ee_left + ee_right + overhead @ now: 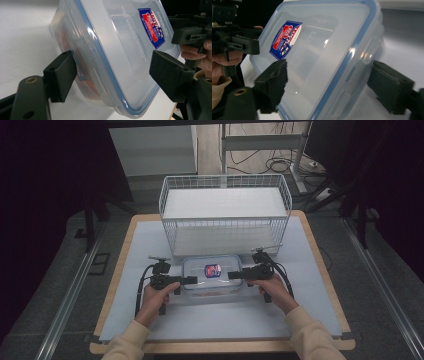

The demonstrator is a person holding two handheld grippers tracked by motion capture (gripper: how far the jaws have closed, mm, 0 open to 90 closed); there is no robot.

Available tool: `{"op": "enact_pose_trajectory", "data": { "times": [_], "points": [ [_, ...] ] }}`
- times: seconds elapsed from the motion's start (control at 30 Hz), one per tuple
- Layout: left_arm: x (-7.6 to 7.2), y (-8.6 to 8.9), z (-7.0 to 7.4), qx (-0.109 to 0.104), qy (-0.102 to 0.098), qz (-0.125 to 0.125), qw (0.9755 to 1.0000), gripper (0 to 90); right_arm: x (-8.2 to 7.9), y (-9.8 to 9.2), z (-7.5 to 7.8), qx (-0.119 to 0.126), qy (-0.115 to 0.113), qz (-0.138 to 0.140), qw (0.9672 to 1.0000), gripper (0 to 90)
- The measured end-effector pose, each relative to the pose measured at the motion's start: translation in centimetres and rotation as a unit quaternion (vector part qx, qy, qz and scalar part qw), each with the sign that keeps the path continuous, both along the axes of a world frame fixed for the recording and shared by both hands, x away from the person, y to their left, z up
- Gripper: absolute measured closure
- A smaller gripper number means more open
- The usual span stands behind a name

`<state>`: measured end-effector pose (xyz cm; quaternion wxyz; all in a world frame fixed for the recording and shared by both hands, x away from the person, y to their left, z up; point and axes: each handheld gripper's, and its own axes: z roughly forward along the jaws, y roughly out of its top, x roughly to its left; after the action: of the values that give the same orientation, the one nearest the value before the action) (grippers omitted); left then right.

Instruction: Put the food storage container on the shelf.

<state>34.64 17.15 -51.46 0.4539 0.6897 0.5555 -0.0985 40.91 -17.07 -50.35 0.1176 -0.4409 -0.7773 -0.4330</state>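
Note:
A clear plastic container (212,277) with a blue-rimmed lid and a red and blue label lies flat on the white mat, something red-orange inside it. My left gripper (192,280) is at its left end and my right gripper (232,275) at its right end. In the left gripper view the container (120,50) lies between my left gripper's (113,56) jaws, one pad on the side latch and the other on the lid. The right gripper view shows the container (324,50) between my right gripper's (329,65) jaws, one pad on the lid, the other against the side wall.
A white wire basket (225,180) stands just behind the container at the far side of the mat (150,245). The wooden table edge (220,347) runs along the front. Both forearms in cream sleeves come in from the bottom.

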Motion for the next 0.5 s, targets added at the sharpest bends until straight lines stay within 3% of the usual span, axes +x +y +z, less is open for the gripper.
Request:
{"op": "enact_pose_trajectory", "data": {
  "times": [0.23,0.5],
  "points": [
    [-0.8,0.2,0.2,-0.003,-0.015,0.006,0.9999,27.9,0.0,-1.0,0.3,0.021,0.015,-0.004,0.9997,33.8],
    [-2.1,0.6,0.5,-0.011,-0.035,0.012,0.9993,36.5,-0.9,-1.5,1.1,0.022,0.002,0.0,0.9998,40.5]
  ]
}}
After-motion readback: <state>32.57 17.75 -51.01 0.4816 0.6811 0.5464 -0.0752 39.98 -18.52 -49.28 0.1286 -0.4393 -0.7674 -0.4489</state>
